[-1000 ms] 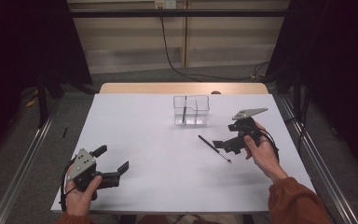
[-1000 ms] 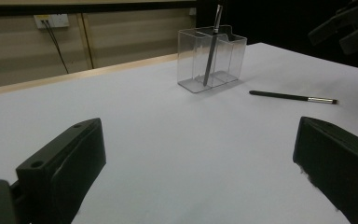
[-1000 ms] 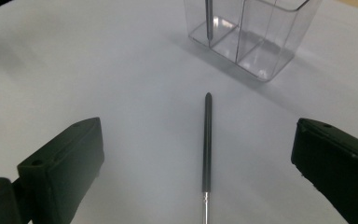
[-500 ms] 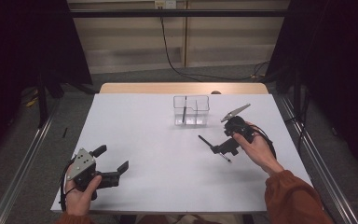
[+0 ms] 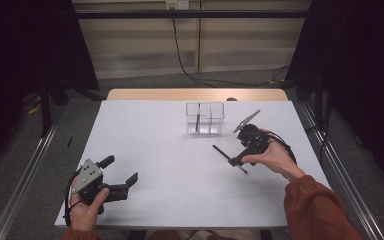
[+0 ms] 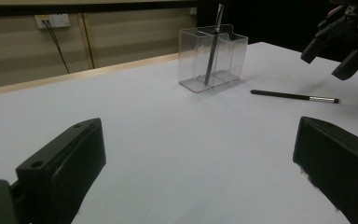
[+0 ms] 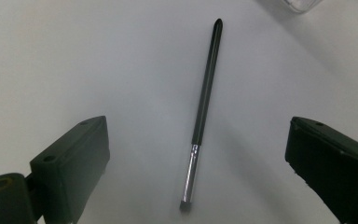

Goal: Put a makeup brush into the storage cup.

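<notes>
A black pen (image 5: pixel 227 156) with a silver end lies on the white table (image 5: pixel 170 165), right of centre. My right gripper (image 5: pixel 240 156) hovers just above it, tilted down and open. In the right gripper view the pen (image 7: pixel 205 107) lies lengthwise between the two spread jaws, untouched. A clear two-part holder (image 5: pixel 205 119) stands at the back middle with another dark pen (image 5: pixel 198 116) upright in it. My left gripper (image 5: pixel 120 170) is held open near the front left corner. The left gripper view shows the holder (image 6: pixel 213 58), the lying pen (image 6: pixel 293 96) and the right gripper (image 6: pixel 345 42).
A wooden strip (image 5: pixel 195 94) borders the table's far edge. Metal rails (image 5: pixel 340 170) run along both sides on the floor. A cable (image 5: pixel 185 55) hangs down the back wall.
My right gripper has moved left and forward and tipped down until it is over the lying pen. The left gripper has stayed put.
</notes>
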`<move>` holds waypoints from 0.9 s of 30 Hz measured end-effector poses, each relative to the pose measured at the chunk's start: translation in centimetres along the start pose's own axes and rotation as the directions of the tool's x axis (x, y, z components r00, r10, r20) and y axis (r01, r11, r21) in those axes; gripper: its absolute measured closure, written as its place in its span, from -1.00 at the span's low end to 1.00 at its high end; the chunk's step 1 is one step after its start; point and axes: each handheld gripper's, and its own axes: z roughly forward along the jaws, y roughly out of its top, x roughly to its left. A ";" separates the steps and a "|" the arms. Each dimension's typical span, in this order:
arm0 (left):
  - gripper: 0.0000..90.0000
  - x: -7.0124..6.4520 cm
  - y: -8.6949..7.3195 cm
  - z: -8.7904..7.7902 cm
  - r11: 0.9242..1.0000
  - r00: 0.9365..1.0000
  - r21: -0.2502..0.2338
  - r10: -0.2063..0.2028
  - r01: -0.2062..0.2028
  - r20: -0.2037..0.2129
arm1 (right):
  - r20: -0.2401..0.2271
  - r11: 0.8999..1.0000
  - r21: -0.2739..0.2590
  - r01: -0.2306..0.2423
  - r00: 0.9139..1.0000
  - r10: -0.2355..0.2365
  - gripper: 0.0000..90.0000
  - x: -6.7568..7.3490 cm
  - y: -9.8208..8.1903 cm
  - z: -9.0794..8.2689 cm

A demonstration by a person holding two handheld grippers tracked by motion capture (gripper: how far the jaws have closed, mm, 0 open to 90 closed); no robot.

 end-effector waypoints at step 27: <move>-0.95 0.1 -0.1 0.0 1.000 1.000 0.003 0.000 0.000 0.002 | -0.038 0.977 0.215 -0.008 0.999 0.017 0.15 -0.7 0.0 2.9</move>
